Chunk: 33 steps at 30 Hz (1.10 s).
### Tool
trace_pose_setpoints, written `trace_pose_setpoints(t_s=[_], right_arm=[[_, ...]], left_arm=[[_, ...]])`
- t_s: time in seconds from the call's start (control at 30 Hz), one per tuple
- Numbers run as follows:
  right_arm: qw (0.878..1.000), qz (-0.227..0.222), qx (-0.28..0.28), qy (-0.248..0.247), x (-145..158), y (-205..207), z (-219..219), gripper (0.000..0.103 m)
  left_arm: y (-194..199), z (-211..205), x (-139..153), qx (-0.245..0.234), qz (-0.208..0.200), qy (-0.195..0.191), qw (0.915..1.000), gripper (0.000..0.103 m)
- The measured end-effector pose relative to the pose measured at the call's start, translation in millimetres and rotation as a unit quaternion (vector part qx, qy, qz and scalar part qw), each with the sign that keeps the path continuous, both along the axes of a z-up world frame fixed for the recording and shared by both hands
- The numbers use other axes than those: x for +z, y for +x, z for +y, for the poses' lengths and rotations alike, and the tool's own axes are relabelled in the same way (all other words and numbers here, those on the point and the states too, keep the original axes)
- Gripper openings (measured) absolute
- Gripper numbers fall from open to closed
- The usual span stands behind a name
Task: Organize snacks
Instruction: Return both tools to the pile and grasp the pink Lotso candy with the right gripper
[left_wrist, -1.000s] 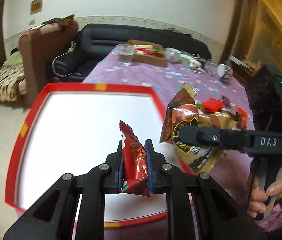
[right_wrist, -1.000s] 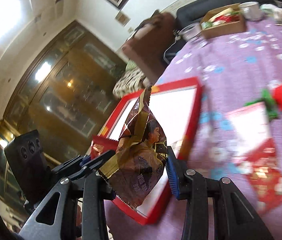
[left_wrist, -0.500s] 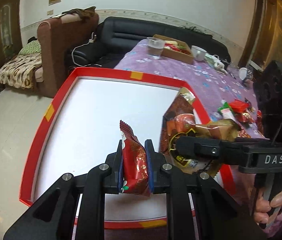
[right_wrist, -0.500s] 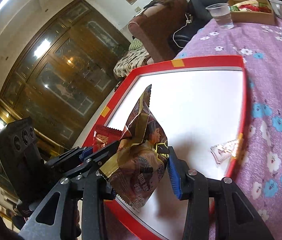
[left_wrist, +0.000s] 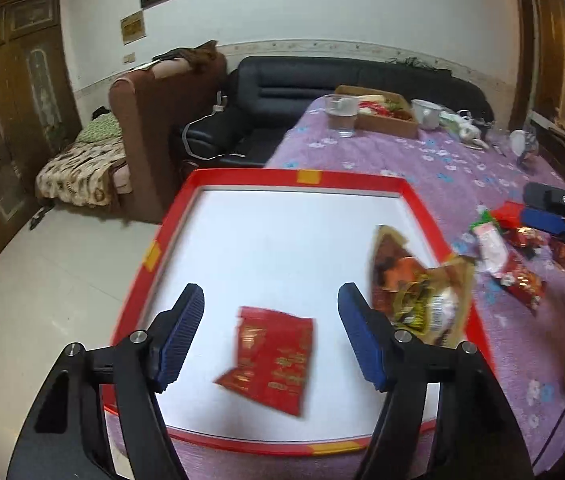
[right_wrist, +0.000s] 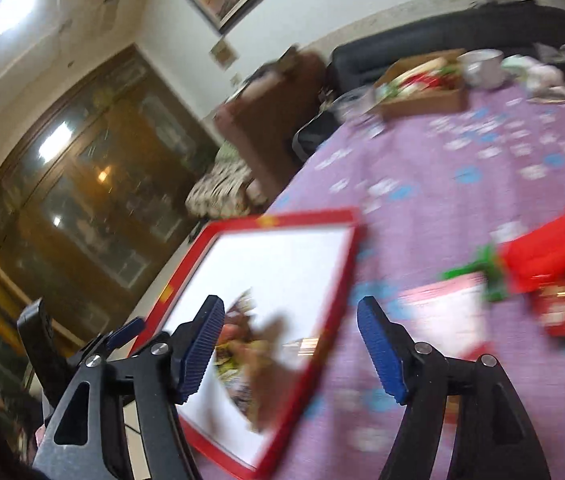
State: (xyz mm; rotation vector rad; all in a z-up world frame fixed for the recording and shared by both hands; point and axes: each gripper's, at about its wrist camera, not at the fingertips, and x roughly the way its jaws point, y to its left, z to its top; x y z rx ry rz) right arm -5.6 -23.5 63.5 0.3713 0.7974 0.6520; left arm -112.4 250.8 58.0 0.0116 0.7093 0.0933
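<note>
A red-rimmed white tray (left_wrist: 310, 178) lies on the purple tablecloth. A red snack packet (left_wrist: 272, 358) lies flat in the tray, between and below the jaws of my open left gripper (left_wrist: 270, 336). A brown and gold snack bag (left_wrist: 418, 294) lies at the tray's right rim; it shows blurred in the right wrist view (right_wrist: 254, 356). My right gripper (right_wrist: 290, 352) is open and empty above the tray's edge (right_wrist: 346, 272). Its fingers (left_wrist: 542, 220) show at the right of the left wrist view.
Several loose snack packets (left_wrist: 518, 256) lie on the cloth right of the tray, among them a red one (right_wrist: 550, 248). A glass (left_wrist: 340, 116), a cardboard box (left_wrist: 386, 114) and cups stand at the table's far end. Sofas stand behind.
Both grippers have opened. The red packet has dropped flat into the tray and the brown bag now lies at the tray's right rim. The right gripper has swung to the right.
</note>
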Motion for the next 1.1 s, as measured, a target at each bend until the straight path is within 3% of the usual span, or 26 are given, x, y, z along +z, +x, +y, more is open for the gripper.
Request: trace_pose_setpoints(t_s=[0.27,0.37,0.53,0.7,0.83,0.9,1.03,1.07,1.1], right_arm=[[0.992,-0.001,-0.122,-0.023,4.6,-41.7,-141.9,0.079],[0.986,0.005,-0.161,-0.046,1.6,-66.5,-194.5,0.084],[0.981,0.042,-0.178,-0.057,-18.4,-83.4,-238.8,0.084],[0.986,0.06,-0.139,-0.073,-33.8,-75.5,-225.3,0.084],[0.986,0.046,-0.077,-0.141,-36.6,-68.4,-190.8,0.084],[0.98,0.04,-0.046,-0.19,-40.1,-67.2,-175.0,0.084],[0.955,0.033,-0.007,-0.294,-54.5,-67.6,-155.0,0.081],[0.947,0.019,-0.01,-0.32,-55.4,-69.8,-152.1,0.074],[0.949,0.018,-0.01,-0.316,-55.9,-69.9,-153.7,0.067]], left_arm=[[-3.6,-60.9,9.2,-0.08,-0.005,0.01,0.9967,0.07],[-6.8,-88.4,13.9,-0.12,-0.008,0.004,0.9928,0.076],[-8.0,-129.9,9.9,-0.169,0.011,0.004,0.9855,0.078],[-12.5,-159.9,2.4,-0.204,0.038,0.007,0.9783,0.078],[-14.2,-168.4,-2.9,-0.216,0.06,0.006,0.9746,0.078],[-12.8,-168.5,-5.1,-0.216,0.069,-0.004,0.9739,0.078],[-3.4,-170.9,-3.4,-0.212,0.092,-0.049,0.9717,0.078],[0.8,-174.1,-4.1,-0.208,0.098,-0.059,0.9714,0.078],[4.3,-175.7,-4.0,-0.204,0.104,-0.068,0.971,0.078]])
